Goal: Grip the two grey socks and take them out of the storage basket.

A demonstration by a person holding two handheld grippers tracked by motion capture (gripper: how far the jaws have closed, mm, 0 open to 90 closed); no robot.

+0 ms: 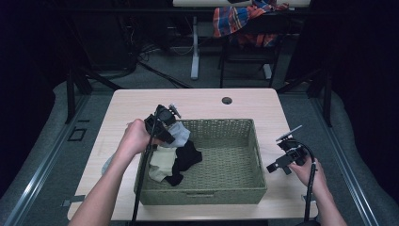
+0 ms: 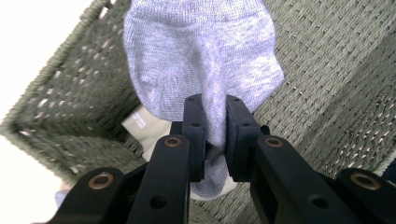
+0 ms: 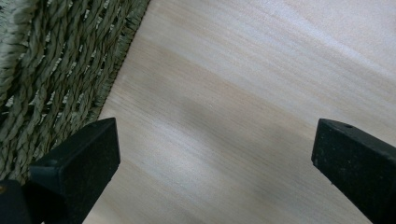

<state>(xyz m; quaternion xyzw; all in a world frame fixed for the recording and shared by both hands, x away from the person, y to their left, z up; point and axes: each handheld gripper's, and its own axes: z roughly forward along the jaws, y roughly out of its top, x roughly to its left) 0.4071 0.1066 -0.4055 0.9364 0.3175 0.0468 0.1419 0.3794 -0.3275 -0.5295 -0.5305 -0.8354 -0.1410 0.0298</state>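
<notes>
Now lifting a grey sock [image 2: 201,60] out of the woven basket [image 1: 244,141], pinched tight in the left gripper [image 2: 215,112].

Held by a narrow fold between closed jaws, most of the fabric bunched loose beyond the tips, a cuff end trailing back under them. Directly beneath the jaws: a cream sock [image 1: 162,162] and a black sock [image 1: 186,160] in the basket's corner. Right gripper [image 3: 215,149] idle over the bare table [image 3: 261,70], jaws spread wide with nothing between, basket wall just off one jaw. Likely risks: slipping free from so thin a pinch, or snagging the rim or dragging the cream sock along if swung low.
</notes>
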